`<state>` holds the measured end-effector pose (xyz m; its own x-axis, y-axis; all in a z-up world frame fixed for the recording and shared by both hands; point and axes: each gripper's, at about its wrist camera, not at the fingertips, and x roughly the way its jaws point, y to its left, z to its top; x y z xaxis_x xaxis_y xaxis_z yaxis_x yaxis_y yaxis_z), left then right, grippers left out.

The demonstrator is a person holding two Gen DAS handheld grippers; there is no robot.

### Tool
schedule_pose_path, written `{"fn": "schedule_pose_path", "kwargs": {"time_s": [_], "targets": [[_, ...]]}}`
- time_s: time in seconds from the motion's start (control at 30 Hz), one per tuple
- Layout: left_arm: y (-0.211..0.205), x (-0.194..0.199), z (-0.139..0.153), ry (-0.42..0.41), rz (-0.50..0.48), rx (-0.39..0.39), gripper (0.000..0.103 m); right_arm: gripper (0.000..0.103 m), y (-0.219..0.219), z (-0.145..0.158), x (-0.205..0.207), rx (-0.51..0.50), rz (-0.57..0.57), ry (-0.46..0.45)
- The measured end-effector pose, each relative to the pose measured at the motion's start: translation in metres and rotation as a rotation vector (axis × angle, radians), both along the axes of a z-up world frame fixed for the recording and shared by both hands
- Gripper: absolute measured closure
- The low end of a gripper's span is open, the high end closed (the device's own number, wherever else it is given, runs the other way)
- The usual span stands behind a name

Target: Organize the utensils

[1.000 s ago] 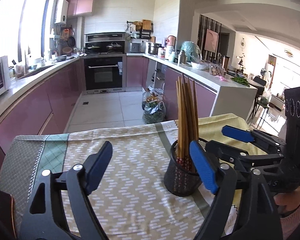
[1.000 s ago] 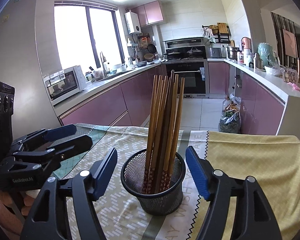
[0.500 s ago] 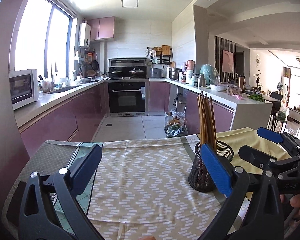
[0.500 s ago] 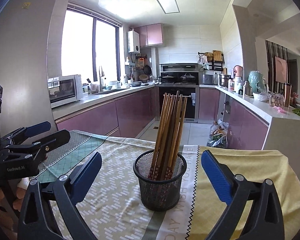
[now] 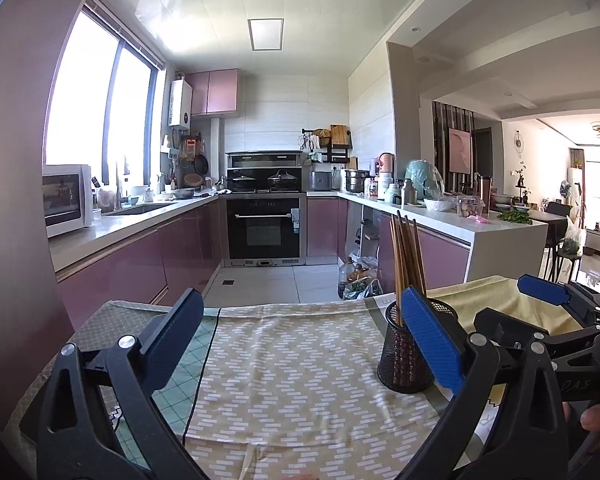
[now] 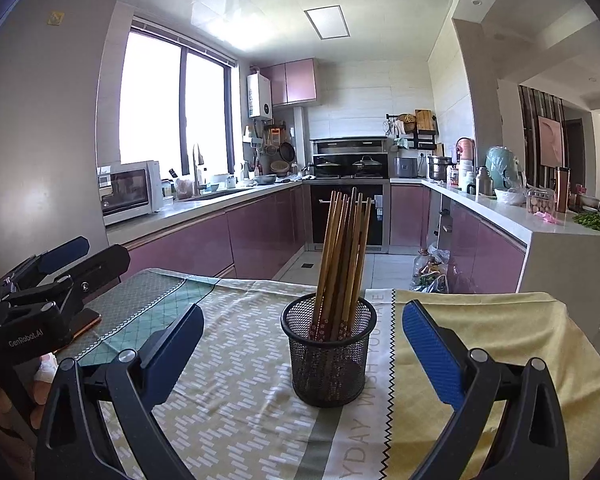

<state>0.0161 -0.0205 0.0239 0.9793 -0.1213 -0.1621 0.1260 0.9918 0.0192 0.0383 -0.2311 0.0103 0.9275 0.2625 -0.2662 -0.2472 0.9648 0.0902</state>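
A black mesh cup [image 6: 328, 356] stands upright on the tablecloth, holding several wooden chopsticks [image 6: 342, 256]. My right gripper [image 6: 304, 312] is open, its blue pads wide apart. The cup sits centred in the gap a little ahead, and neither pad touches it. My left gripper [image 5: 300, 300] is open too, over bare cloth. In the left wrist view the cup [image 5: 404, 360] and chopsticks [image 5: 406, 256] are partly hidden behind its right pad [image 5: 432, 340]. The right gripper [image 5: 540, 300] shows at that view's right edge. The left gripper [image 6: 60, 264] shows at the right wrist view's left edge.
The table carries a patterned cloth [image 5: 292, 360], green on the left and yellow [image 6: 480, 328] on the right. A flat orange-edged item [image 6: 88, 320] lies under the left gripper. Beyond the far table edge are the kitchen floor, purple cabinets and bags [image 5: 356, 280].
Both grippers have drawn back from the cup, which now looks smaller and farther off. Both views have tilted upward, showing more ceiling. The jaws of both stand a little wider.
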Motion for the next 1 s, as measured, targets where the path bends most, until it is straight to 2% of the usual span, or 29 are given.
{"fn": "schedule_pose_path", "kwargs": {"time_s": [1.0], "targets": [[0.001, -0.02, -0.001, -0.034, 0.029, 0.029, 0.006, 0.007, 0.003, 0.006, -0.017, 0.008, -0.01, -0.04]]}}
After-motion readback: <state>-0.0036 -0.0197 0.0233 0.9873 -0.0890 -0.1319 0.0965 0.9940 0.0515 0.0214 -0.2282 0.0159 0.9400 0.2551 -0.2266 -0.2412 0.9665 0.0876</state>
